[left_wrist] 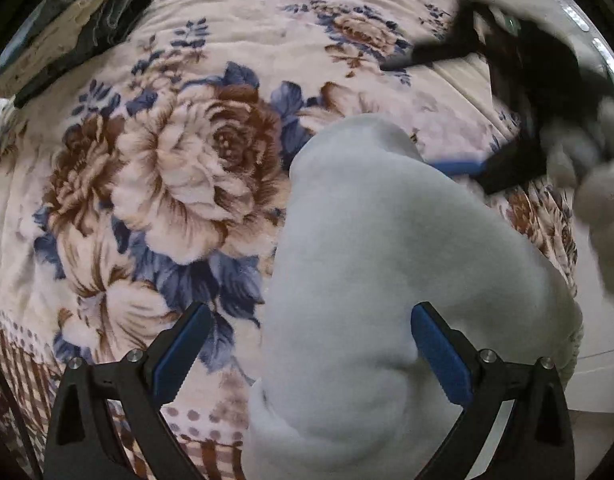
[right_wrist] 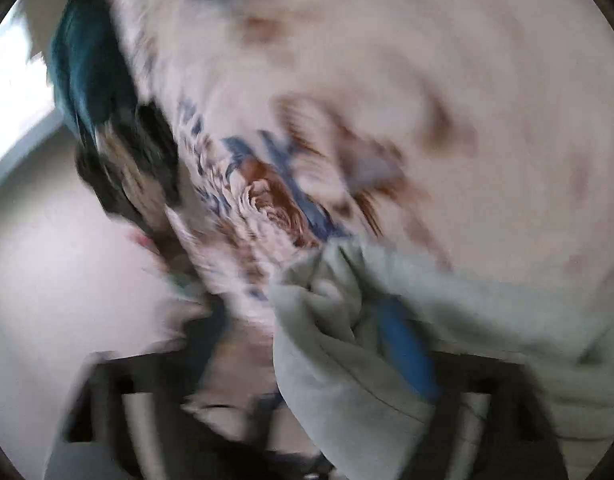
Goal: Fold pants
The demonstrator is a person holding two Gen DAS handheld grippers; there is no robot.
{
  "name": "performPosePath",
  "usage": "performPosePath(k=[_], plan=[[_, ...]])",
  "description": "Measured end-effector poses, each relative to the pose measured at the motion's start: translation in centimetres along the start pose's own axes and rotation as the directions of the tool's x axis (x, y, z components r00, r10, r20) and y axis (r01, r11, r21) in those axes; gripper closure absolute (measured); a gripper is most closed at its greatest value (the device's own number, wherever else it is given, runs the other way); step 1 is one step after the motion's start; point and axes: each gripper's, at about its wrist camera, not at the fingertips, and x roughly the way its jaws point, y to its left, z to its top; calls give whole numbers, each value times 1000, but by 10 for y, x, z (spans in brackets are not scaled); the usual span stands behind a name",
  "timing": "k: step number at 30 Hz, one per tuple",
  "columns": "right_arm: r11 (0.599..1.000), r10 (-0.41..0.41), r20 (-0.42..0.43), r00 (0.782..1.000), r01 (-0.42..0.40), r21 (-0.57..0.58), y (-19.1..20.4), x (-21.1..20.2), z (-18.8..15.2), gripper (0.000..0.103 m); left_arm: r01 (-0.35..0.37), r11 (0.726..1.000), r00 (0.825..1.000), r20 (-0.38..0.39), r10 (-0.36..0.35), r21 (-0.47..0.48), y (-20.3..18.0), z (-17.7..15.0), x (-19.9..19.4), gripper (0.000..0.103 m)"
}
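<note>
The pants (left_wrist: 371, 280) are pale grey and soft, lying in a long rounded fold on a flowered blanket (left_wrist: 179, 168) that covers the bed. In the left wrist view they run from the near edge of the blanket up toward its middle, bunching at the near end and hanging slightly over the blanket's right edge.

The left gripper (left_wrist: 311, 352) sits low over the near end of the pants with its two blue-padded fingers spread wide; the right finger (left_wrist: 439, 356) presses against the cloth while the left finger (left_wrist: 179, 356) stands over bare blanket, so it is released and grips nothing.

The right gripper (left_wrist: 487, 170) appears beyond the pants near the blanket's right edge (blurred by motion), a blue pad reaching toward the cloth. In its own view a crumpled bunch of pants (right_wrist: 347, 340) lies against its blue finger (right_wrist: 407, 352), but the picture is too smeared and I cannot tell whether it is clenched on the cloth.

At the far left corner of the blanket lies a stack of folded dark and cream clothes (left_wrist: 71, 28).
</note>
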Motion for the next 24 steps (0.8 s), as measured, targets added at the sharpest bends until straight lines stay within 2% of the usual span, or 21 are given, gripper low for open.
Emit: performPosePath(k=[1, 2, 3, 4, 5, 6, 7, 8, 10, 11, 12, 13, 15, 16, 17, 18, 19, 22, 24], plan=[[990, -101, -13, 995, 99, -98, 24, 1, 3, 12, -2, 1000, 1000, 11, 2, -1, 1, -2, -2, 0], [951, -239, -45, 970, 225, -213, 51, 12, 7, 12, 2, 1000, 1000, 21, -1, -10, 2, -4, -3, 0], [907, -339, -73, 938, 306, -290, 68, 21, 8, 12, 6, 1000, 1000, 23, -6, -23, 4, -6, -2, 0], [828, -477, -118, 871, 400, -393, 87, 46, 10, 12, 15, 999, 1000, 22, -14, -41, 6, -8, 0, 0], [777, -552, -132, 824, 450, -439, 95, 61, 11, 12, 27, 997, 999, 23, -26, -71, 10, -9, 2, 0], [707, -641, -147, 754, 504, -496, 102, 82, 11, 12, 33, 996, 999, 24, -31, -86, 11, -10, 2, 0], [651, -699, -160, 697, 529, -544, 104, 98, 9, 14, 37, 994, 999, 27, -34, -105, 14, -11, 3, 0], [570, -774, -176, 608, 550, -611, 105, 121, 5, 20, 37, 991, 999, 31, -34, -126, 16, -12, 4, 0], [496, -840, -197, 506, 568, -656, 96, 147, -1, 34, 17, 988, 999, 32, -12, -155, 19, -14, 4, 0], [509, -836, -209, 508, 575, -640, 94, 151, -2, 44, 9, 986, 999, 32, -3, -164, 19, -16, 4, 0], [522, -830, -211, 517, 585, -621, 94, 152, -2, 48, 9, 985, 999, 32, -4, -175, 21, -17, 4, 0], [536, -820, -196, 537, 604, -590, 97, 149, 0, 55, 16, 982, 999, 36, -9, -187, 23, -17, 3, 0], [596, -780, -186, 597, 620, -510, 96, 138, 6, 62, 39, 977, 999, 35, -32, -209, 29, -16, 3, 0], [660, -734, -193, 651, 618, -426, 90, 124, 11, 65, 52, 975, 998, 32, -46, -214, 30, -16, 4, 0], [707, -696, -203, 688, 610, -356, 84, 120, 17, 66, 63, 974, 998, 32, -58, -219, 31, -16, 4, 0], [737, -670, -214, 711, 600, -311, 78, 114, 20, 66, 68, 973, 998, 31, -63, -218, 31, -16, 4, 0], [788, -615, -239, 751, 573, -226, 66, 104, 23, 67, 74, 974, 997, 30, -69, -215, 30, -16, 4, 0], [856, -513, -261, 818, 512, -76, 46, 88, 27, 68, 80, 974, 997, 30, -75, -211, 30, -16, 4, 0], [887, -439, -247, 864, 460, 32, 36, 78, 29, 69, 87, 973, 996, 30, -82, -215, 31, -15, 5, 0]])
